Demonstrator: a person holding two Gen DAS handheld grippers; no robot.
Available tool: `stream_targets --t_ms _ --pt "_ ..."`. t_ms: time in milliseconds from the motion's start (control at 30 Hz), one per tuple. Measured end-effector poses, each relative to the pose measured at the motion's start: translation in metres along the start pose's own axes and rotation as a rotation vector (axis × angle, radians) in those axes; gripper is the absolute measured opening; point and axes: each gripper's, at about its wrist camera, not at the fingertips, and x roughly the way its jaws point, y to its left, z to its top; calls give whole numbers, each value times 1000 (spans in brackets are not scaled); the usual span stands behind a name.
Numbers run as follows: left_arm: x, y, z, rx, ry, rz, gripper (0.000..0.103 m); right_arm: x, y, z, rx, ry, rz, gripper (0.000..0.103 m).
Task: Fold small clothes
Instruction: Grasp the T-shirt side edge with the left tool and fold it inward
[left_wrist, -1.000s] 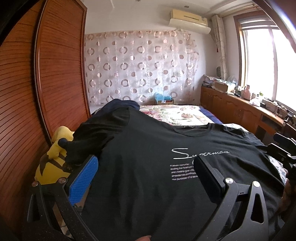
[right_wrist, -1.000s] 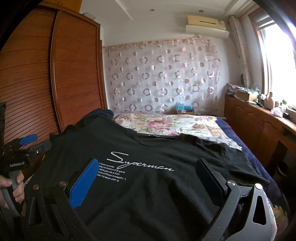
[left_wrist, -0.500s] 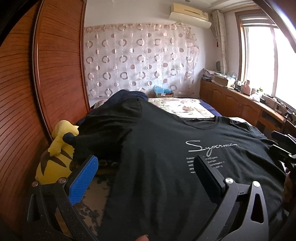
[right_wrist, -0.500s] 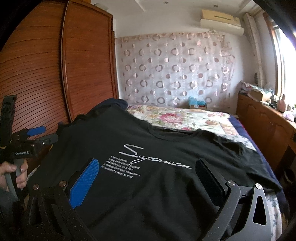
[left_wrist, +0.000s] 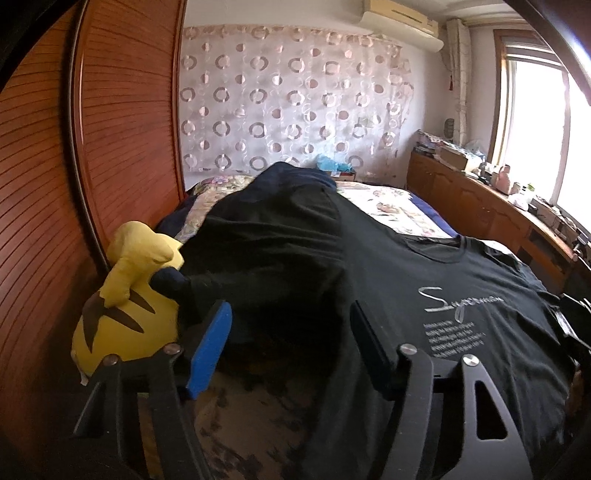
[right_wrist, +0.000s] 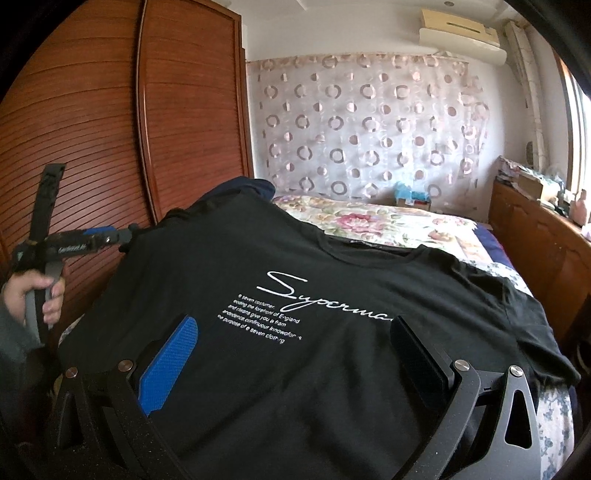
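Observation:
A black T-shirt (right_wrist: 332, 295) with white "Superman" script lies spread face up on the bed; it also shows in the left wrist view (left_wrist: 424, 295). Its left sleeve (left_wrist: 273, 258) drapes over a mound at the bed's left side. My left gripper (left_wrist: 290, 332) is open and empty, hovering at the shirt's left side edge near the sleeve. It also shows at the left of the right wrist view (right_wrist: 85, 243), held by a hand. My right gripper (right_wrist: 295, 347) is open and empty above the shirt's lower front.
A yellow plush toy (left_wrist: 129, 295) lies against the wooden wardrobe (left_wrist: 122, 129) at the left. A floral bedspread (right_wrist: 388, 225) covers the bed beyond the shirt. A wooden cabinet (left_wrist: 498, 206) with clutter runs under the window on the right.
My left gripper has moved left, from over the shirt to its left edge near the plush toy, and its jaws have narrowed a little. The right gripper has shifted slightly; the shirt has not moved.

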Motion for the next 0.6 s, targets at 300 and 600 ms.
stream_targets --t_ms 300,600 --pt "32 40 13 -64 61 34 65 16 11 7 -34 10 9 103" --pt "41 49 4 -99 93 4 30 18 11 4 -38 33 24 103"
